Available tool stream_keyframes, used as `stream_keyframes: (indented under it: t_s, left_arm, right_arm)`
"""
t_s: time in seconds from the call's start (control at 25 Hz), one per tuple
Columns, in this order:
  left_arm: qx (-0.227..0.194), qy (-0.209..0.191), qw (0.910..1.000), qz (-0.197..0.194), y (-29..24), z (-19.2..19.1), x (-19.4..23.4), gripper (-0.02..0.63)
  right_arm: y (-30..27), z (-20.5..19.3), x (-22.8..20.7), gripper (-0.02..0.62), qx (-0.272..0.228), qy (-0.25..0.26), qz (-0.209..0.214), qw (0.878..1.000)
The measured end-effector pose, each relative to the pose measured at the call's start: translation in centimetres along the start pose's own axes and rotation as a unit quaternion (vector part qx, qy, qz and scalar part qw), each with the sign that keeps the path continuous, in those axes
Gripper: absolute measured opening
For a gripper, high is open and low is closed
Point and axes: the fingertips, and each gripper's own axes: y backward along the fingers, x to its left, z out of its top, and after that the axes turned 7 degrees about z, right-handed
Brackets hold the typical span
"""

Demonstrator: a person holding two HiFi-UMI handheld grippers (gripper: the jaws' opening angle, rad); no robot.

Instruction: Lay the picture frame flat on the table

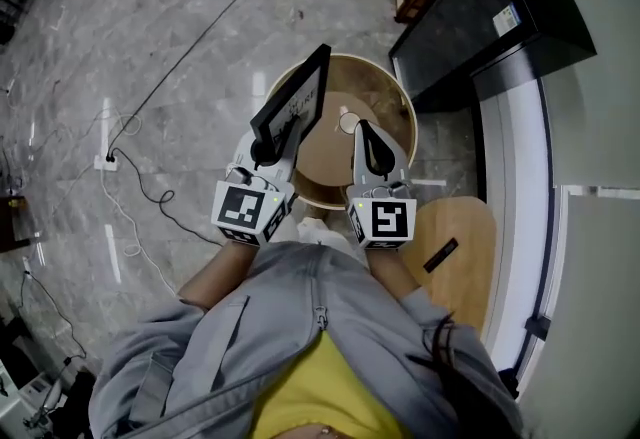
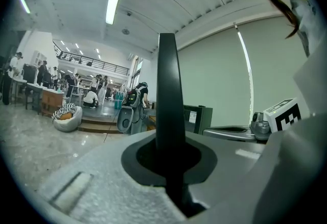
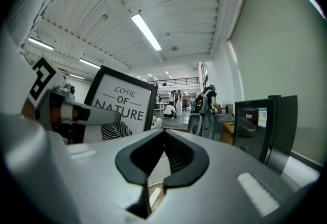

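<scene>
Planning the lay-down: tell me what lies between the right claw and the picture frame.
Head view: between right claw and picture frame, only wooden table with a small white object.

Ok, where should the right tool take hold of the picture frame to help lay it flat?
Probably the free side border of the picture frame, opposite the edge the left tool clamps. Come in from the right, jaws opened and straddling the thin border: the frame stands nearly upright, its printed face turned toward the right tool.
</scene>
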Motion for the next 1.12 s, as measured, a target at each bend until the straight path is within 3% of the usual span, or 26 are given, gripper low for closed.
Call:
stream_keyframes:
  t_s: [0.4,1.12]
  left_arm:
    - [0.037,0.021,0.9988,-0.025,-3.9,-4.8,1.0,0.014]
    - [0.074,0.065,0.9889,-0.111,-10.9,-19.3,4.7,0.014]
  right_arm:
    - [-3.2,-5.6,-1.0,0.000,0.037,-0.023,0.019,0.999]
    - [-10.1,-20.6,-2.3,0.000,0.091,-0.037,0.036,0.995]
